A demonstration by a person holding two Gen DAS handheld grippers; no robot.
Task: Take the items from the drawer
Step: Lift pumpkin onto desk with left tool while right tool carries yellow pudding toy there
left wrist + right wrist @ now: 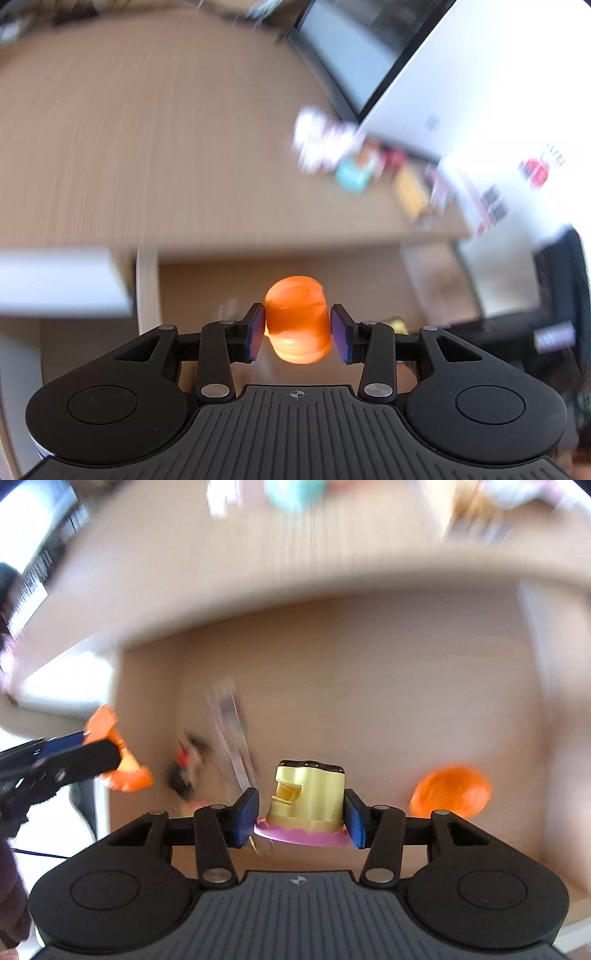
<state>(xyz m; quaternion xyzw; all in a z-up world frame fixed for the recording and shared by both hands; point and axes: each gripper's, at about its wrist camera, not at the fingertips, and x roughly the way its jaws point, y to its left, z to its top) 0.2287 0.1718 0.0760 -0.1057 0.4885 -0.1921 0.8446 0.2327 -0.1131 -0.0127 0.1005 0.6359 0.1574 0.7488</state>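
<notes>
My left gripper [297, 332] is shut on a round orange toy [297, 317], with both blue pads against its sides, above the open wooden drawer [221, 280]. The right wrist view shows that same left gripper [110, 755] at the left edge with the orange toy [125, 775] in it. My right gripper [301, 821] points down into the drawer [369, 701]. It is shut on a yellow cake toy [306, 794] with a dark top and a pink base, and its pads touch the base's edges. A second orange toy [450, 790] lies on the drawer floor to the right.
A small dark toy [184, 768] and a flat packet [232, 731] lie blurred in the drawer. The desk top [147, 147] above the drawer bears several colourful items [351, 173], a white box [443, 92] and a dark screen [343, 55].
</notes>
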